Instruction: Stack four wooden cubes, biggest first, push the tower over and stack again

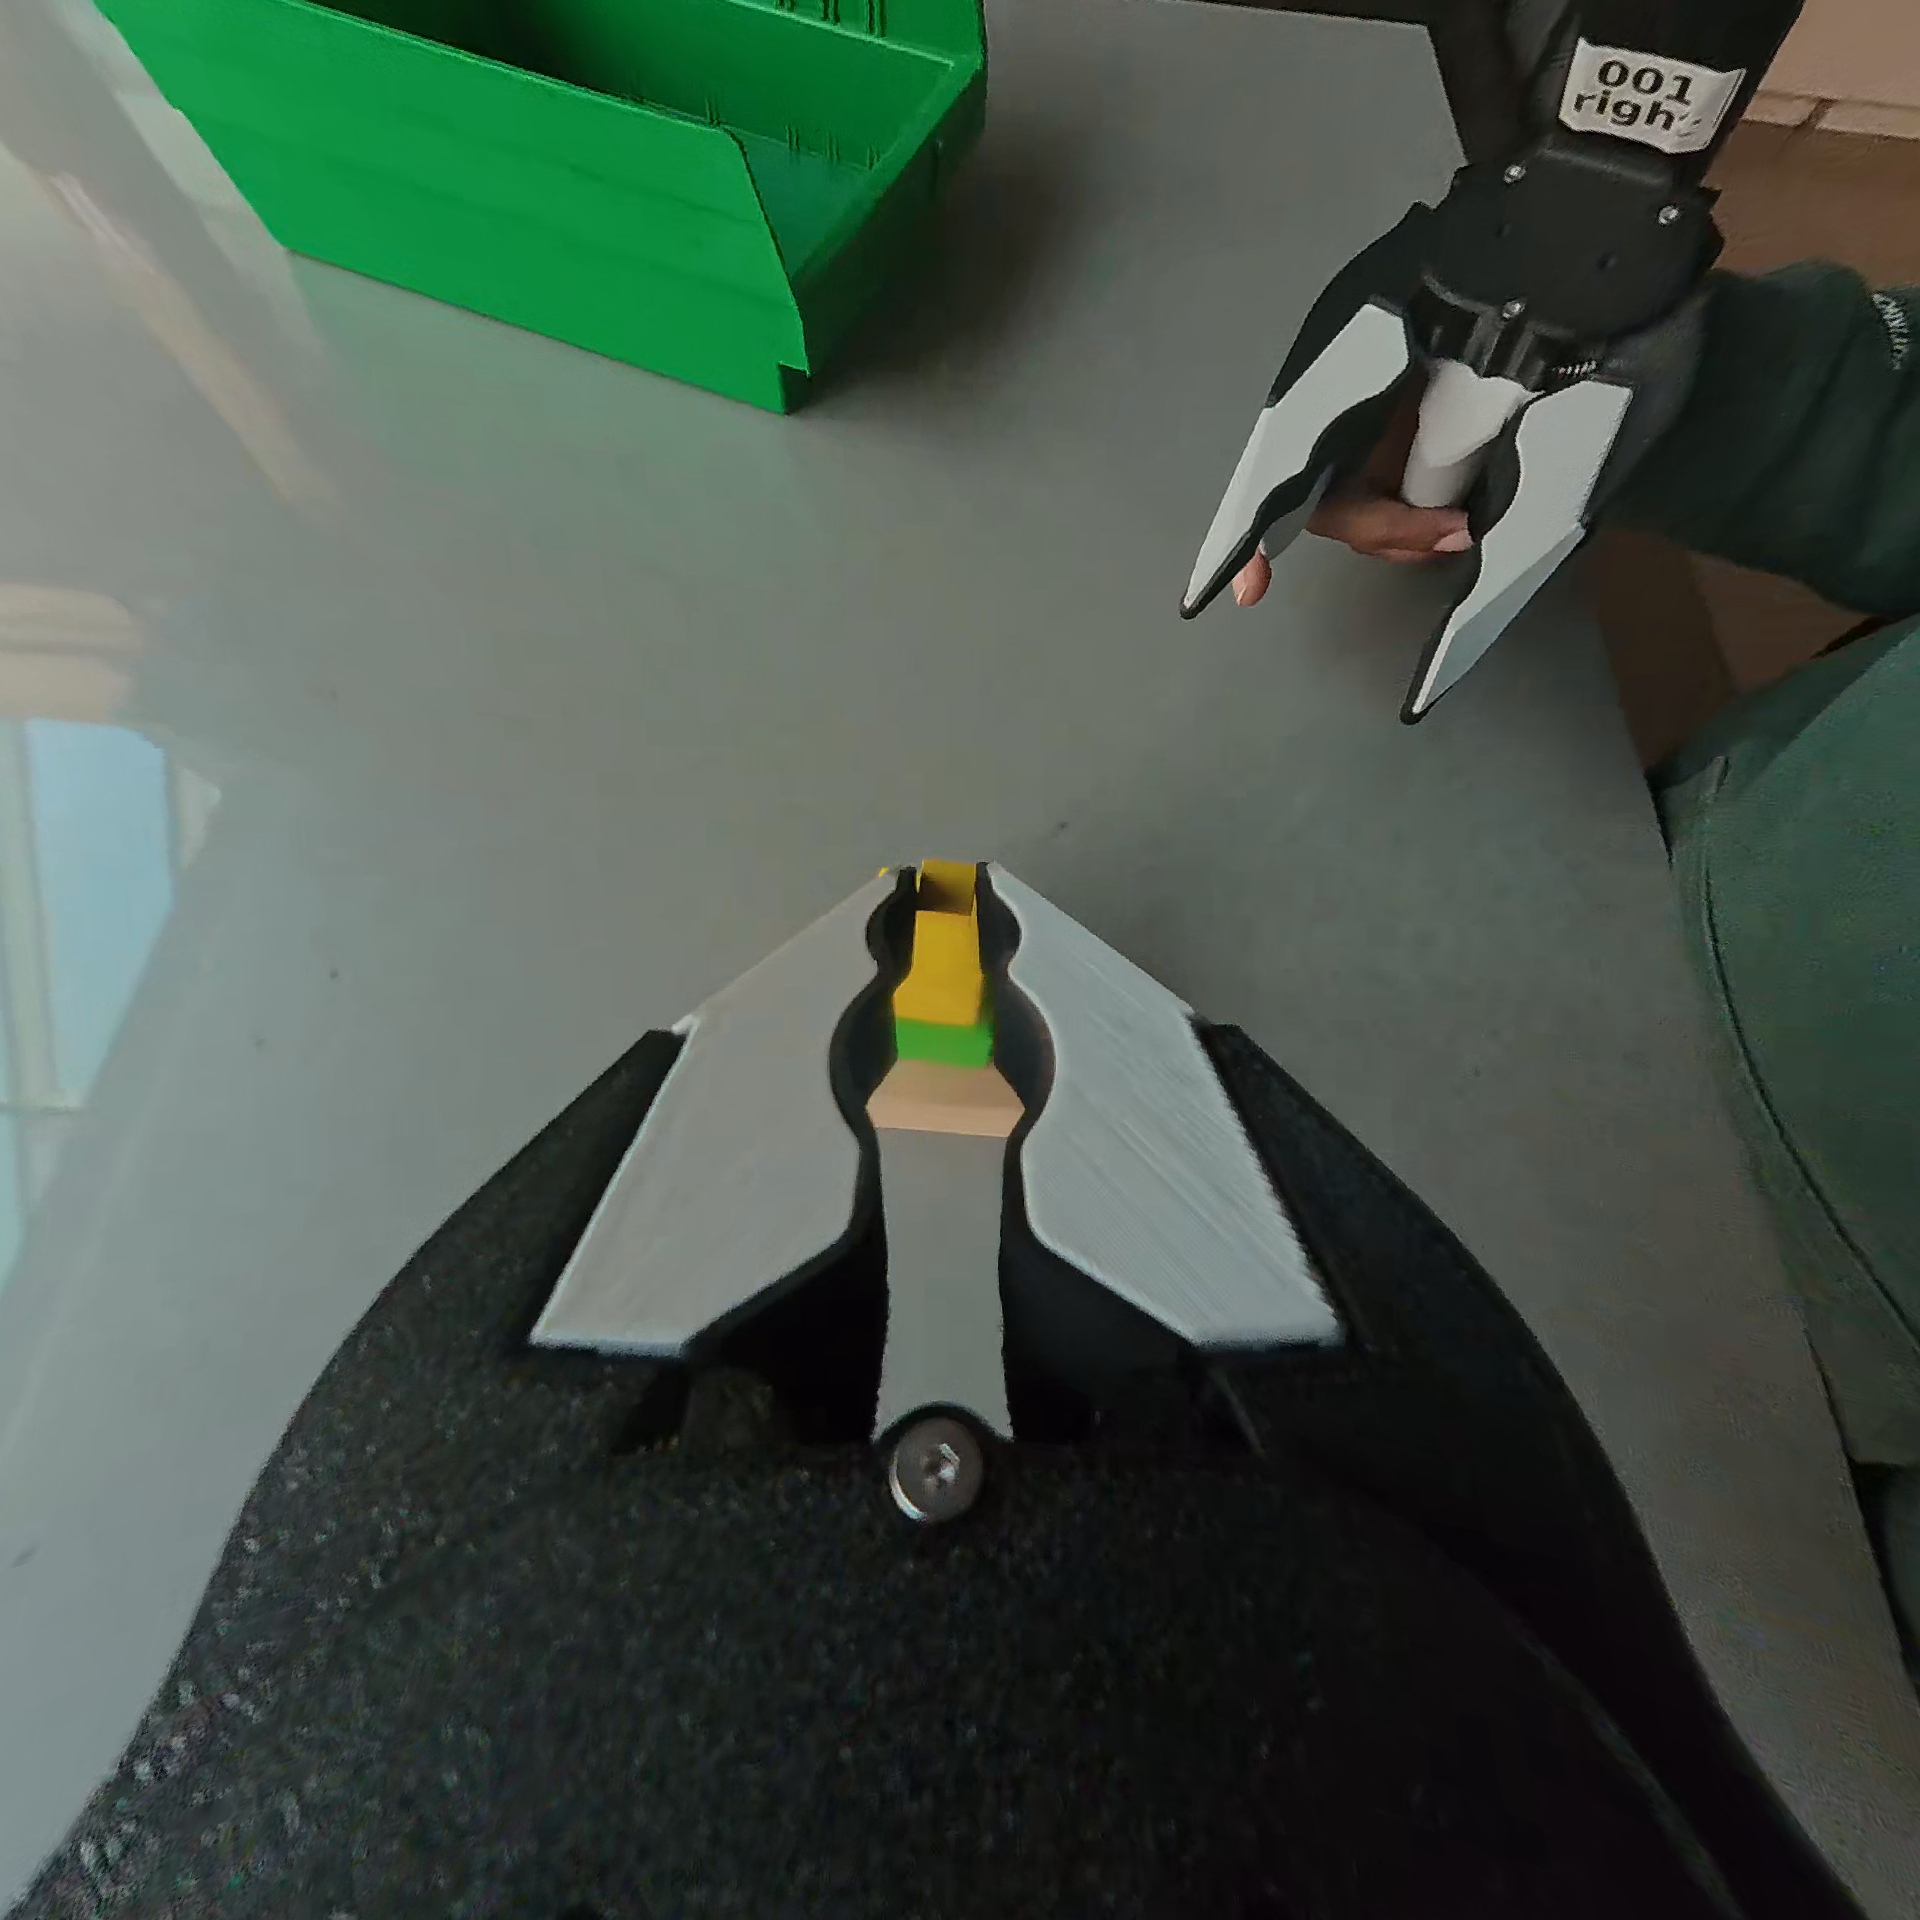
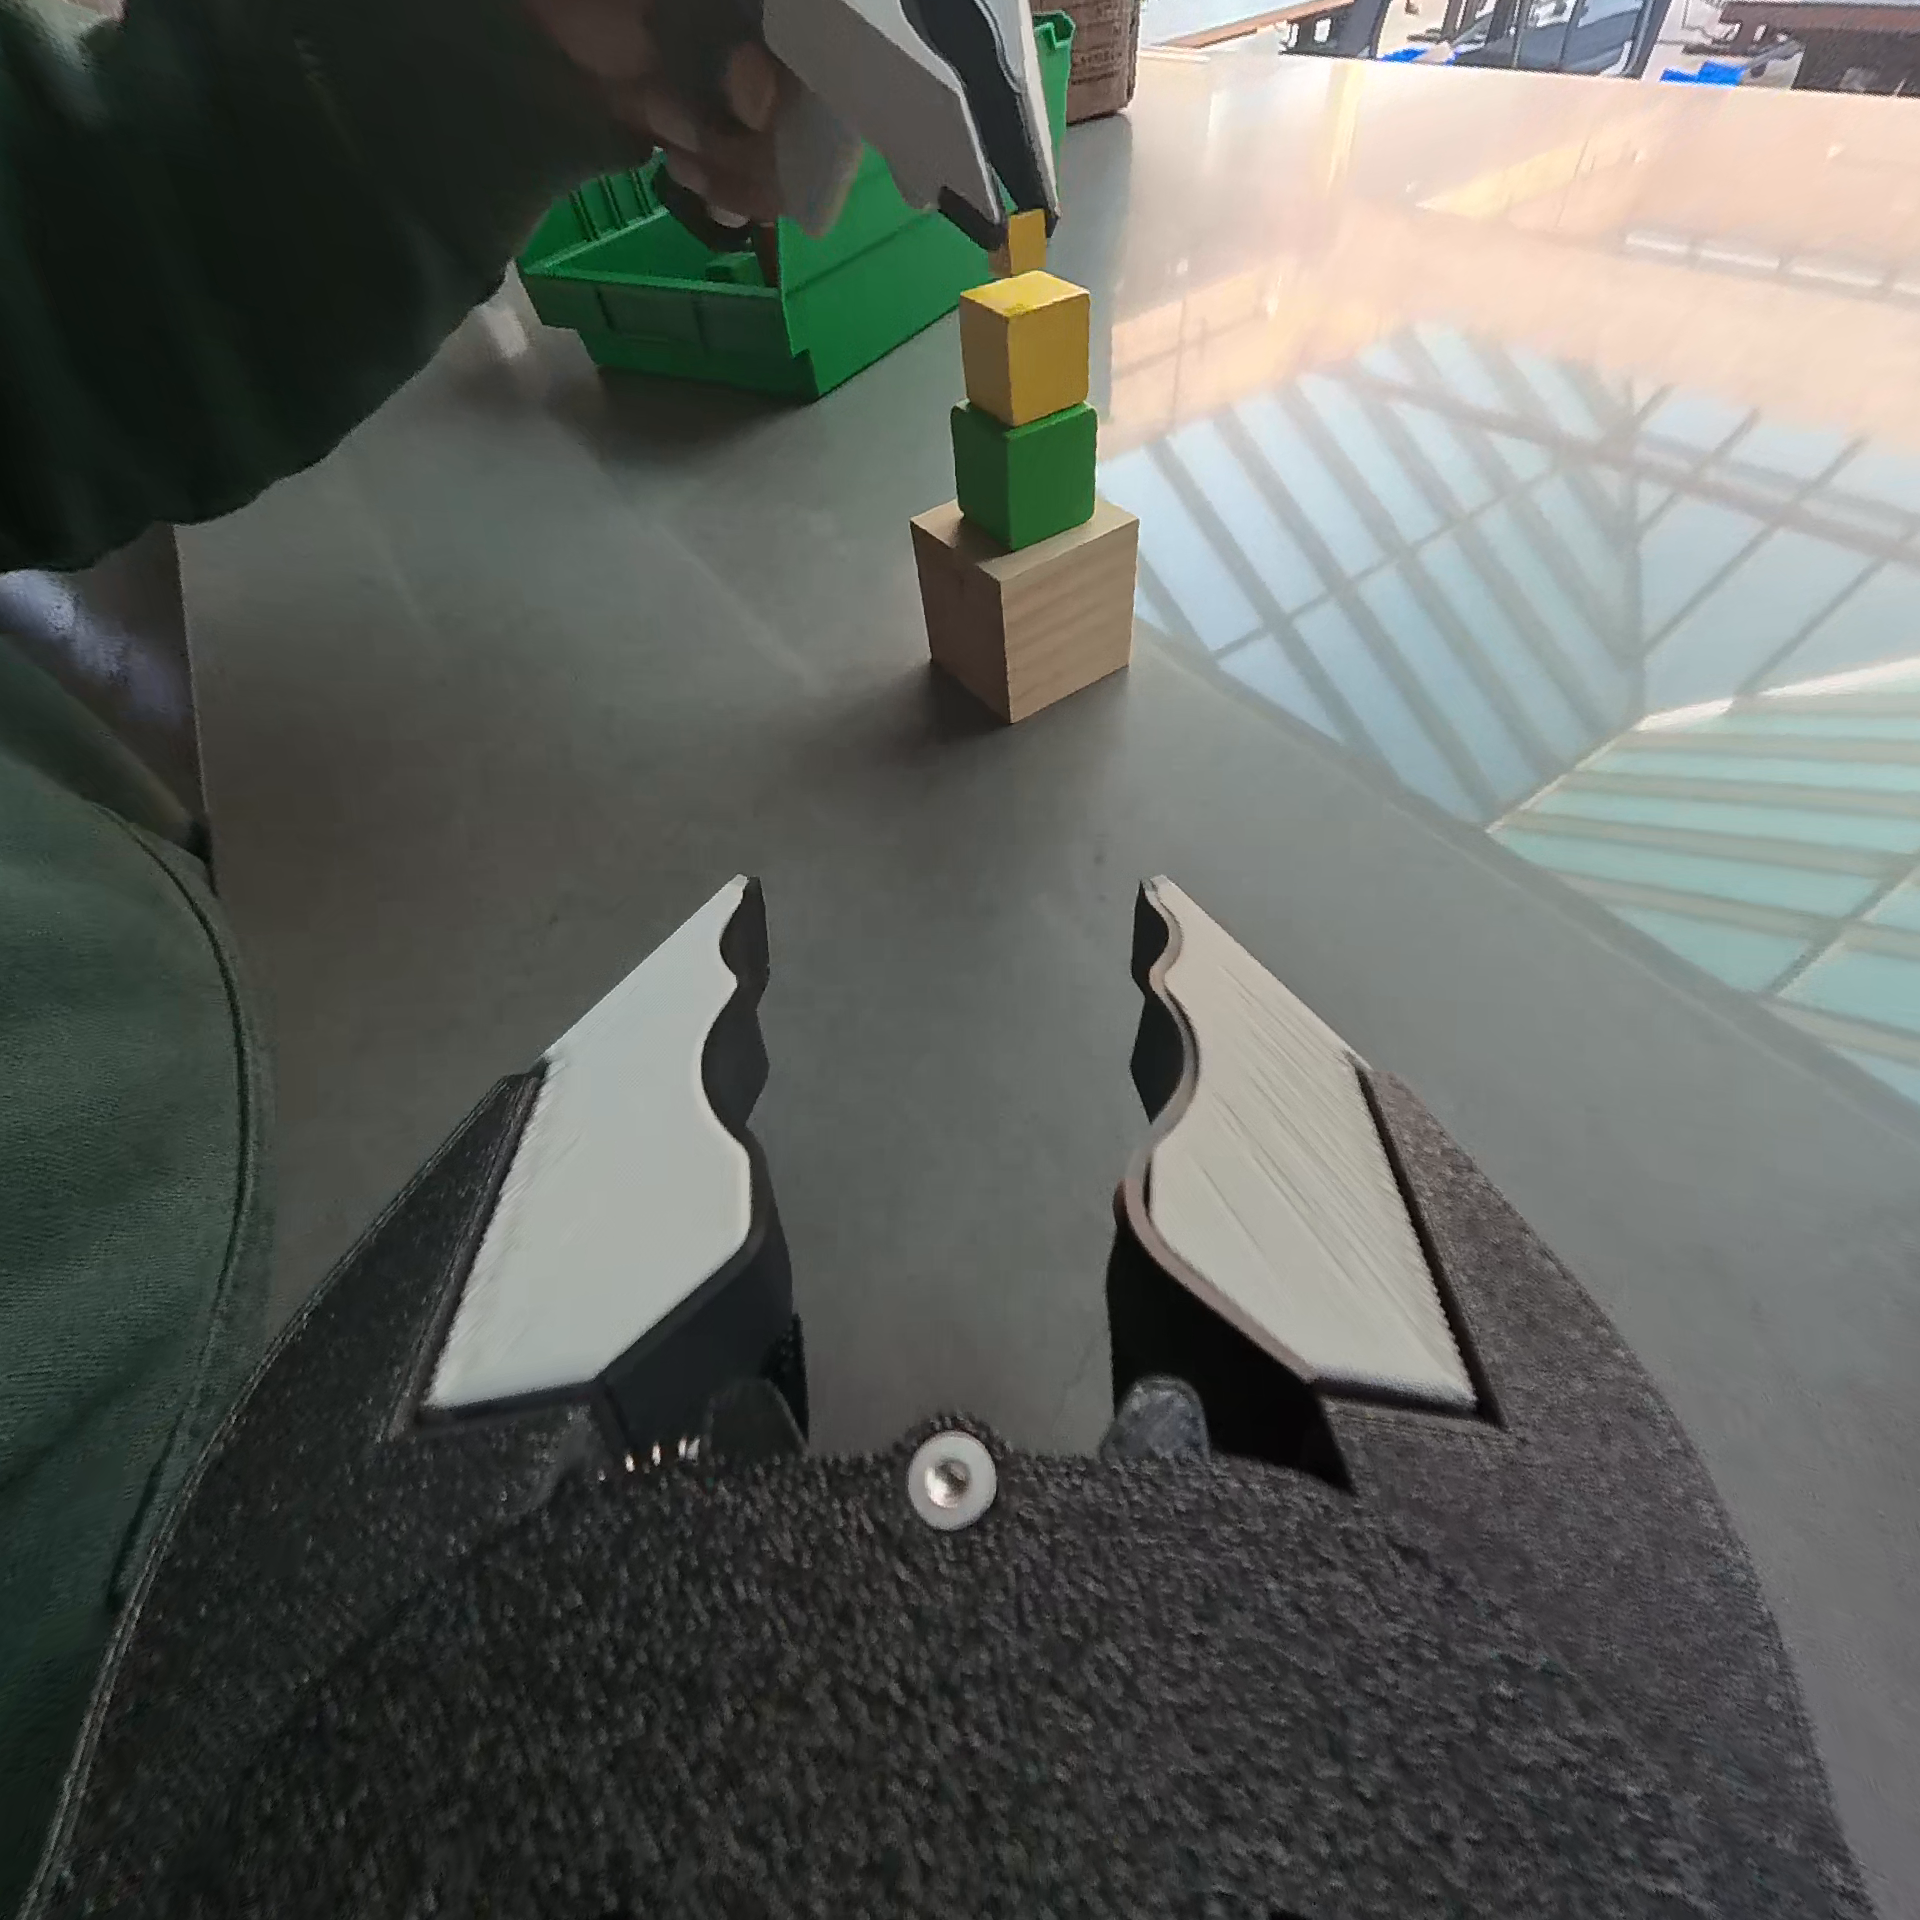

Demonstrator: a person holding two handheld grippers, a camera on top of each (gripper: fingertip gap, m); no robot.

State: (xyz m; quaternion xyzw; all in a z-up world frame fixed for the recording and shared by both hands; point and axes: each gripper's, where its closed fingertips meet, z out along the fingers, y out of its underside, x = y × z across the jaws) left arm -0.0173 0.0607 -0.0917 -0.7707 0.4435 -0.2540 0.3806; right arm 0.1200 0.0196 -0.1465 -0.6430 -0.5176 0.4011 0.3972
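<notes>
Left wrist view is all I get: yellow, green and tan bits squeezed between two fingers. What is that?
Observer: From the side it is a tower. A wooden cube stands on the table, a green cube on it, and a yellow cube on that, each smaller than the one below.
Operator: So what are my fingers holding?
Observer: The left gripper is shut on a small block, also yellow, right over the yellow cube. I cannot tell whether the two touch.
</notes>
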